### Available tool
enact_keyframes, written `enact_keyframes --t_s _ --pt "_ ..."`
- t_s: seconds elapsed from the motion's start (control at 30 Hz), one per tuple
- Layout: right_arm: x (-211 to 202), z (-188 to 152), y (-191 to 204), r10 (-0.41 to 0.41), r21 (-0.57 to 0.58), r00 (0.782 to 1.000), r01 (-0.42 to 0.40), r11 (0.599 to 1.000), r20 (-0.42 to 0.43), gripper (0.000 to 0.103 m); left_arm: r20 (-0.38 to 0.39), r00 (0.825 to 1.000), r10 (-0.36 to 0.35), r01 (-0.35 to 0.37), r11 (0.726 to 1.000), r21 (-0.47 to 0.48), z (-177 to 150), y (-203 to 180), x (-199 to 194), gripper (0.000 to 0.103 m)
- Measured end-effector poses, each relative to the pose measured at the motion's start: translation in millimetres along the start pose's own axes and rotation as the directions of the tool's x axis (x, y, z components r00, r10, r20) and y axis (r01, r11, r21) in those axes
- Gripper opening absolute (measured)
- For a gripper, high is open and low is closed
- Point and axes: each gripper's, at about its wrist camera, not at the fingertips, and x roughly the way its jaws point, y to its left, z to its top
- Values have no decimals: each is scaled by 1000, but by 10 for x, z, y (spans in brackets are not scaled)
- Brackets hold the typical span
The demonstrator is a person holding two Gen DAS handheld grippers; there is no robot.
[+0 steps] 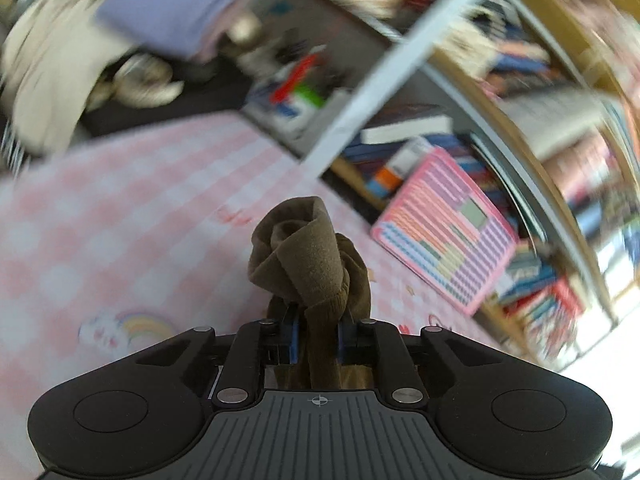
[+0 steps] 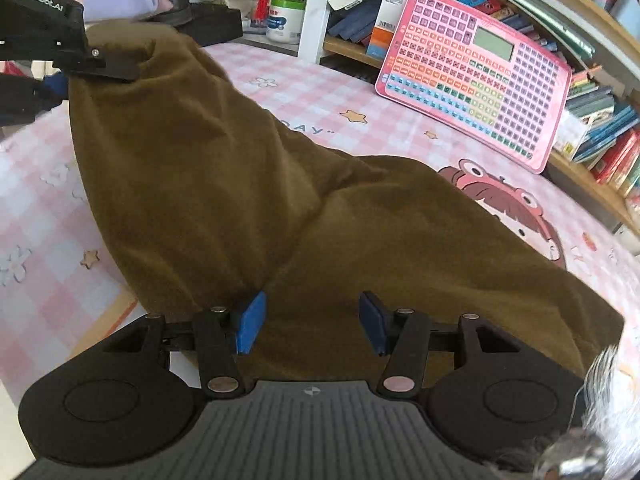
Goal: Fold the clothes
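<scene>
Black left claw [image 1: 318,336] and right claw [image 2: 308,322], blue pads [image 2: 250,322], silver screws, ribbed grey housing

Work surface: we note a table covered by a pink-and-white checked cloth [image 2: 320,92] printed with stars, flowers and a cartoon face. On it we see the olive-brown garment [image 2: 280,208], one end raised off the cloth, and a pink keypad toy [image 2: 476,72] propped against the bookshelf [image 2: 592,176] behind.
</scene>
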Motion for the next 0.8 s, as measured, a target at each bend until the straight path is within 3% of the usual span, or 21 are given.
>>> enact_keyframes --t_s 0.1,0.23,0.4,0.57,0.7,0.77,0.8 --pt "-146 -10 -214 60 38 996 -62 997 60 60 19 999 29 -32 990 136 0 -301 -55 15" --pt "-347 -125 -649 85 58 992 -90 994 92 61 49 996 73 -84 955 286 -66 -717 -109 15" --pt "-548 -391 -1231 125 141 989 -136 981 86 61 72 989 126 -145 876 461 -207 -1258 -148 15" --pt "-665 -600 -1667 147 189 986 -159 969 75 61 68 979 193 -194 763 617 -477 -1748 -81 16" --pt "-714 -726 -1912 163 204 984 -175 963 73 61 43 961 274 -223 671 708 -805 -2055 96 26" --pt "-741 -797 -2019 171 210 983 -182 961 70 61 -5 951 309 -210 658 723 -989 -2148 224 33" --pt "-747 -827 -2068 174 214 983 -184 959 67 61 -37 949 314 -192 666 721 -1082 -2173 270 46"
